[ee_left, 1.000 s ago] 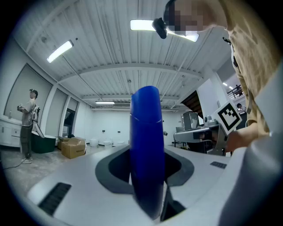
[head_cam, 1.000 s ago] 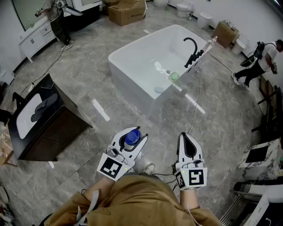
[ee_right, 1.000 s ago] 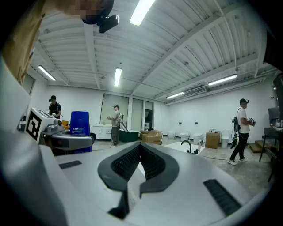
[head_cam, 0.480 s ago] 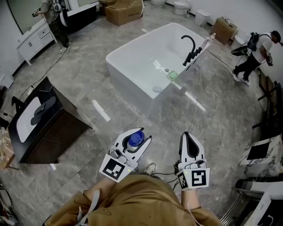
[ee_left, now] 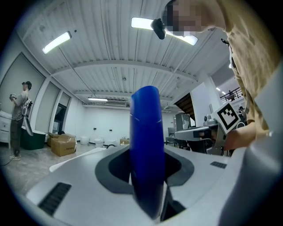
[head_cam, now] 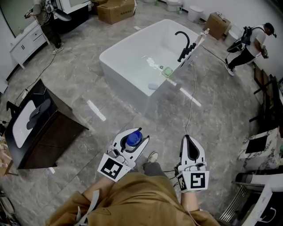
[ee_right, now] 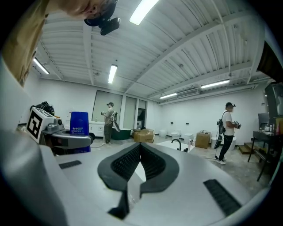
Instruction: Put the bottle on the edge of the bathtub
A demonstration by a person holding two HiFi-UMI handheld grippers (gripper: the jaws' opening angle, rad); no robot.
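A blue bottle (head_cam: 134,138) stands upright between the jaws of my left gripper (head_cam: 133,137), which is shut on it; in the left gripper view the bottle (ee_left: 147,145) fills the middle, and from the right gripper view it shows as a blue bottle (ee_right: 79,125) at the left. My right gripper (head_cam: 189,142) is shut with nothing in it, its ribbed pads (ee_right: 140,163) meeting. Both grippers point level, close to my body. The white bathtub (head_cam: 116,66) with a black tap (head_cam: 183,44) lies ahead across the floor, well apart from both grippers.
A dark cabinet with a white basin (head_cam: 37,128) stands at the left. Cardboard boxes (head_cam: 116,9) and toilets sit beyond the tub. One person (head_cam: 43,17) stands at the far left, another (head_cam: 245,42) at the far right. A cable (head_cam: 191,99) trails over the marble floor.
The view has shifted: the tub now sits a little higher and further left in the head view. Both grippers keep their places before my body, the left still shut on the bottle.
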